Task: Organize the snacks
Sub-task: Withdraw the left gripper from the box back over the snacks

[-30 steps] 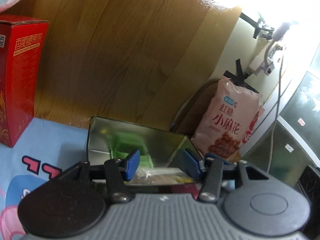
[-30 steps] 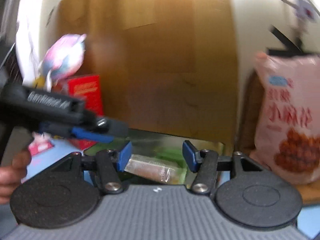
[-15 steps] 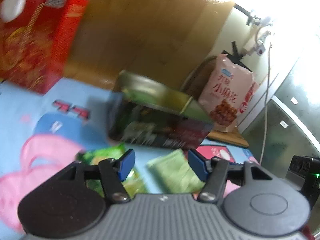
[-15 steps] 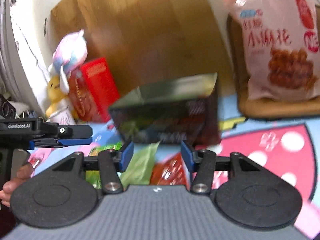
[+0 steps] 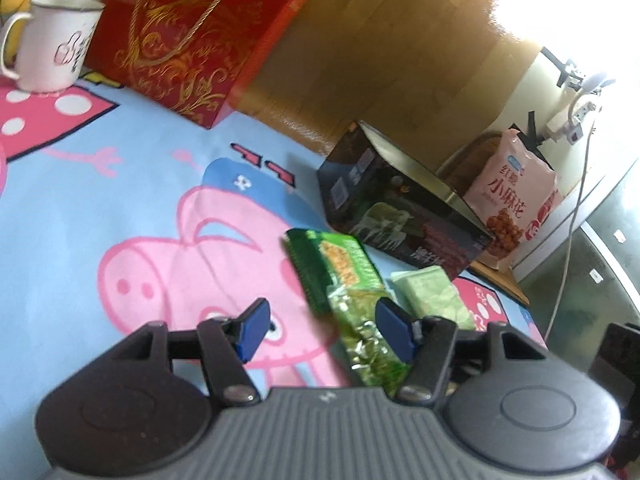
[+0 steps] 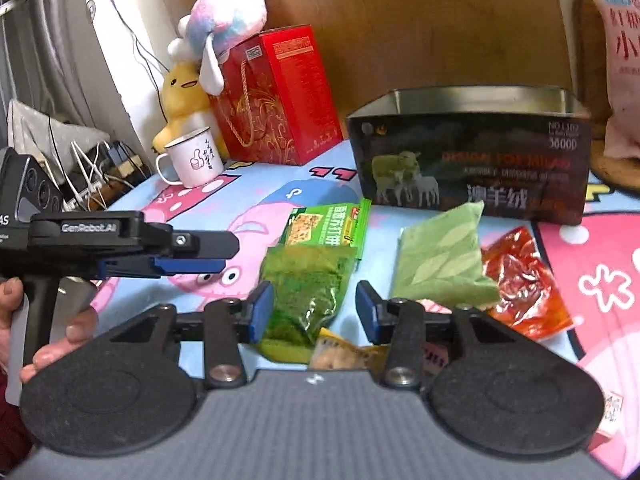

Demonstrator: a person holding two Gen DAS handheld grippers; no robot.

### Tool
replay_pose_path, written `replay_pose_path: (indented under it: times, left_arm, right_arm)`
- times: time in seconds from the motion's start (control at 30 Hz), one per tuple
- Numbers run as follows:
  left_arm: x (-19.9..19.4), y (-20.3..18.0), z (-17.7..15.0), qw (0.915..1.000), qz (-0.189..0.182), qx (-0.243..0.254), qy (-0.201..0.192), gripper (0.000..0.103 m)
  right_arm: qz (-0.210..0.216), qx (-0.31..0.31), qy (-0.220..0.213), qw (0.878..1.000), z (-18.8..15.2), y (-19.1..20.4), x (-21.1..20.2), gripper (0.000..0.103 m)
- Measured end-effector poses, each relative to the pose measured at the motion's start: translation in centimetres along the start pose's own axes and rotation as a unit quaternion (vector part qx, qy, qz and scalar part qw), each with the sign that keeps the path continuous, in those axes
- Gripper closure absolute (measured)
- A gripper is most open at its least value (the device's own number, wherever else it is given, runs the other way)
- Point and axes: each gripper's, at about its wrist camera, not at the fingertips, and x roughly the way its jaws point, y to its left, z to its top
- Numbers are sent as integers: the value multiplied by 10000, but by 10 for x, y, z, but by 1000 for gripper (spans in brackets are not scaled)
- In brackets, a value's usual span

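An open dark tin box (image 6: pixel 472 164) stands on the cartoon tablecloth (image 6: pixel 260 192). In front of it lie a green cracker packet (image 6: pixel 324 228), a shiny green packet (image 6: pixel 308 292), a pale green packet (image 6: pixel 440 260), a red packet (image 6: pixel 520 284) and a yellow packet (image 6: pixel 340 354). My right gripper (image 6: pixel 314 312) hovers low with its jaws closing. The shiny green packet lies between the pads, which do not press it. My left gripper (image 5: pixel 323 332) is open above the same shiny green packet (image 5: pixel 360 332), near the cracker packet (image 5: pixel 332 264). From the right wrist, the left gripper (image 6: pixel 196 254) shows side-on, held by a hand (image 6: pixel 60 344).
A red gift box (image 6: pixel 276 96), a white mug (image 6: pixel 192 156) and plush toys (image 6: pixel 228 8) stand at the back left. A pink snack bag (image 5: pixel 512 204) leans behind the tin box (image 5: pixel 400 208). Cables hang at the far left (image 6: pixel 92 160).
Both grippers have drawn back from over the tin box and dropped toward the packets on the cloth. The right jaws have narrowed. The left jaws stand wider than a second ago.
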Motion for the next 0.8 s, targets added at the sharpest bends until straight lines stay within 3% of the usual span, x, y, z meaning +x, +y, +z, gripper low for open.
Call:
replay_pose_path:
  times: [0.2,0.37,0.63,0.8]
  left_arm:
    - [4,-3,-7,9997,-36,222,-54,43]
    - [4,-7,-12,9991,-15,403,-149,42]
    - [5,-13,-15,9979,32,625,-143,35]
    - [5,-12,-15,9981,-66,600,-118,30]
  right_arm:
    - [-841,-82,-676,9941,4,-10,-21,55]
    - [-1400,459,-858,9854,12,-45,-37,55]
    - [-1631,1284,-1252,9702,1,-77,-73,55]
    - [-1441,1187,-920,9781,-25,-73,-79,55]
